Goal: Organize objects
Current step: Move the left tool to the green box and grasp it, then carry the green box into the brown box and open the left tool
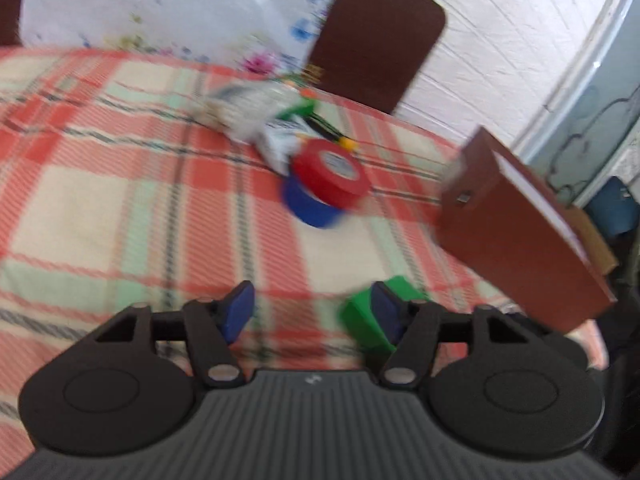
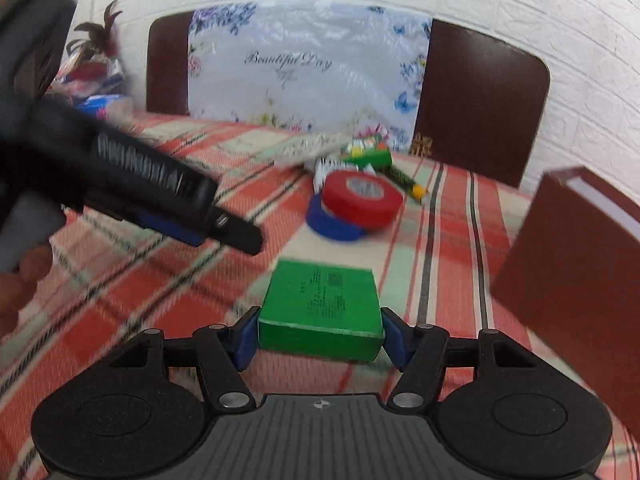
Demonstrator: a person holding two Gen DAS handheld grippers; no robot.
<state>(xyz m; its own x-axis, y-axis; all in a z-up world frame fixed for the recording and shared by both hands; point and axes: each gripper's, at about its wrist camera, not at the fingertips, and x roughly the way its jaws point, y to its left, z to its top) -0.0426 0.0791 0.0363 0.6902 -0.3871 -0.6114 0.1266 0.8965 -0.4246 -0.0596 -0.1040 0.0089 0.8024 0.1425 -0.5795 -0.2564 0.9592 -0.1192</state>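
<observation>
A green box [image 2: 320,304] sits between the blue pads [image 2: 246,340] of my right gripper [image 2: 320,340], which touch both its sides low over the checked tablecloth [image 2: 440,280]. My left gripper [image 1: 312,312] stands open with nothing between its fingers. The same green box [image 1: 360,320] shows just beside its right fingertip. In the right wrist view the left gripper [image 2: 240,236] reaches in from the upper left, apart from the box. Farther back a red tape roll [image 2: 362,200] leans on a blue tape roll [image 2: 332,226].
A brown open box [image 2: 568,272] stands at the table's right edge. Behind the tape rolls lie packets [image 2: 312,146], a small green carton [image 2: 370,158] and a yellow-tipped pen [image 2: 406,180]. Two dark chair backs [image 2: 480,112] and a floral bag [image 2: 312,68] line the far side. A hand [image 2: 16,280] shows at left.
</observation>
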